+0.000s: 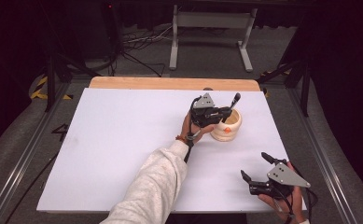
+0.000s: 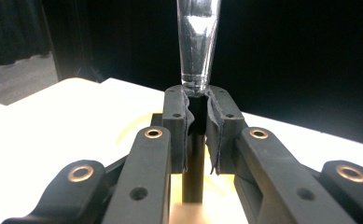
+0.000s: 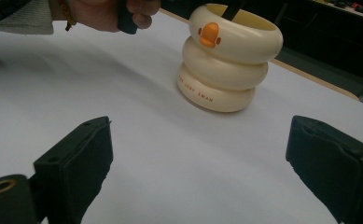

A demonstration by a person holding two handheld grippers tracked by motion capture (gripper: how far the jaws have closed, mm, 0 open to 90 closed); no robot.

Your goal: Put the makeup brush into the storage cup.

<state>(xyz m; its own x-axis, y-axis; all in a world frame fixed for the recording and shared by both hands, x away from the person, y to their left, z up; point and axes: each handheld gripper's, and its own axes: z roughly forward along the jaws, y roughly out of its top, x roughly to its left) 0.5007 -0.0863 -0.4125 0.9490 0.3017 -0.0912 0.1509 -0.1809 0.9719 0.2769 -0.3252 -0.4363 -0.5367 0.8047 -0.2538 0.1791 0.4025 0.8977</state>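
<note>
1. Right now my left gripper (image 1: 218,113) is above the cream-coloured, ring-stacked holder with an orange duck beak on its side (image 1: 226,126), which stands on the white table sheet (image 1: 123,140) toward the right of centre. Its jaws are pressed together on a slim dark stick-like tool with a clear, tapering upper part (image 2: 198,42). The dark shaft runs down between the pads into the holder's mouth.

2. My right gripper (image 1: 256,167) rests near the front right corner of the sheet, well apart from the holder. Its jaws are spread wide and hold nothing.

3. What could go wrong, as I judge it: the holder is light-looking and nothing steadies it, so if I drag the tool sideways against the rim, the holder may tip or slide. My free gripper is too far off to catch it.

4. The clear upper part looks smooth, and my pinch sits just below it on the narrow shaft. If the tool twists in the pads, it could slip and drop back crooked or fall outside the holder.

5. If I let go while the tool leans, it may strike the rim and rock the holder.

6. As for contents: the holder has this one tool standing in it, its top rising above the rim (image 1: 235,99). Whether anything else lies inside, I cannot tell.
</note>
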